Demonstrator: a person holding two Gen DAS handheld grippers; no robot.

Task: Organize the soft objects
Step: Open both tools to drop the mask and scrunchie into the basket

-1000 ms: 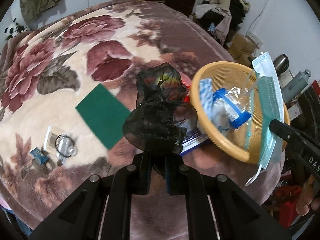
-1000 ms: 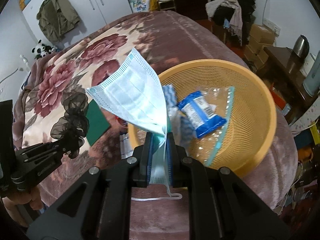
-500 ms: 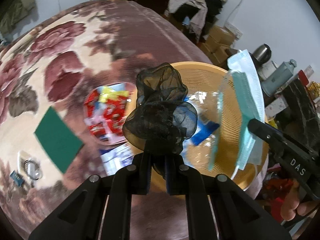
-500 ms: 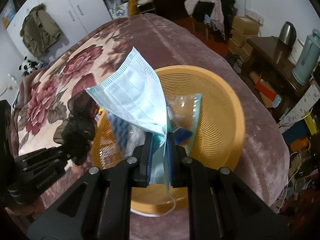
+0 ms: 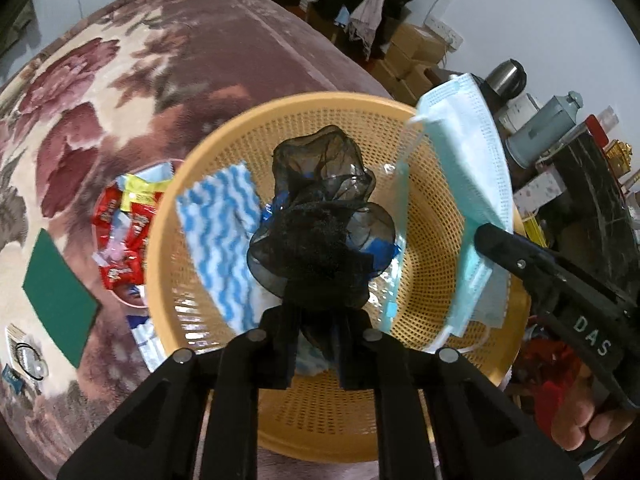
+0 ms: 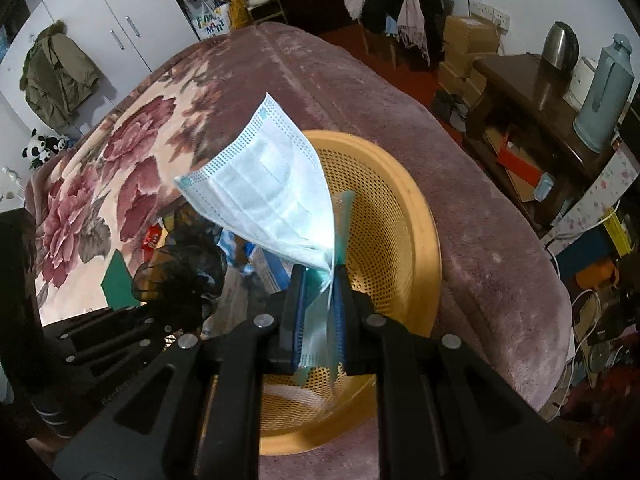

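Observation:
A black mesh scrunchie [image 5: 320, 216] stands up from my left gripper [image 5: 316, 316], whose jaws are opening with its lower folds still between the pads. It hangs over the middle of the orange plastic basket [image 5: 320, 100]. My right gripper [image 6: 318, 276] grips the bottom edge of a light blue face mask [image 6: 268, 196]; its jaws are opening too, the mask still upright between them. That mask [image 5: 468, 152] is over the basket's right rim [image 6: 424, 216]. In the right wrist view the scrunchie [image 6: 180, 264] shows at the left.
In the basket lie a blue-and-white wavy cloth [image 5: 220, 232] and a blue packet in a clear bag. Red snack packets [image 5: 120, 240], a green pad [image 5: 56, 300] and hair ties [image 5: 28, 356] lie on the floral blanket. A side table with a kettle [image 6: 560, 44] stands right.
Both grippers have moved right across the bed: the scrunchie went from beside the basket to over its middle, the mask to the right rim. Both jaws have parted slightly.

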